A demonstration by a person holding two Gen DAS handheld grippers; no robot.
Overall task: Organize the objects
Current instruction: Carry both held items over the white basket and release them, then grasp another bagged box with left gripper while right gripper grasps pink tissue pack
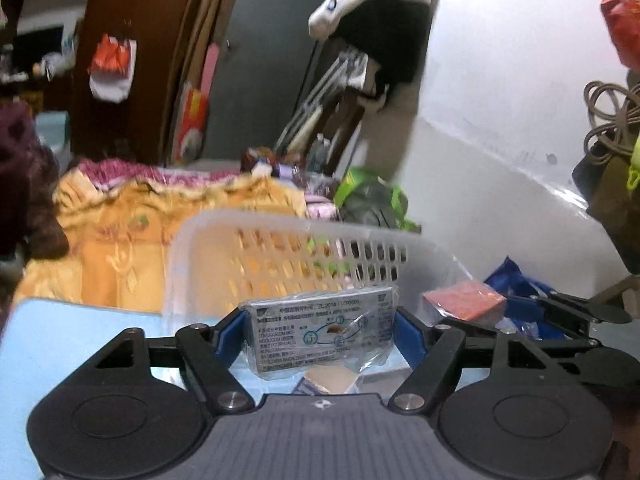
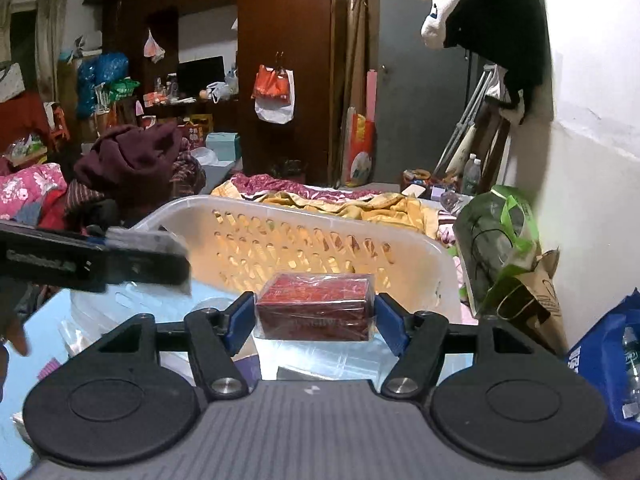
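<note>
My left gripper (image 1: 318, 316) is shut on a grey printed medicine box (image 1: 316, 340) in clear wrap, the blue pads (image 1: 226, 336) pressing its two ends. It is held just in front of a white perforated plastic basket (image 1: 300, 224). My right gripper (image 2: 315, 310) is shut on a red box (image 2: 316, 308) in clear wrap, also in front of the basket (image 2: 280, 206). In the right wrist view the left gripper (image 2: 96, 258) reaches in from the left with the grey box (image 2: 148, 240). The red box (image 1: 464, 300) shows at the right of the left wrist view.
The basket stands on a light blue surface (image 1: 60, 340) beside a bed with a yellow cover (image 2: 380, 204). A green bag (image 2: 496, 232) and a paper bag (image 2: 532, 300) lean on the white wall at right. A blue bag (image 2: 608, 360) sits lower right. Maroon clothes (image 2: 132, 160) are piled at left.
</note>
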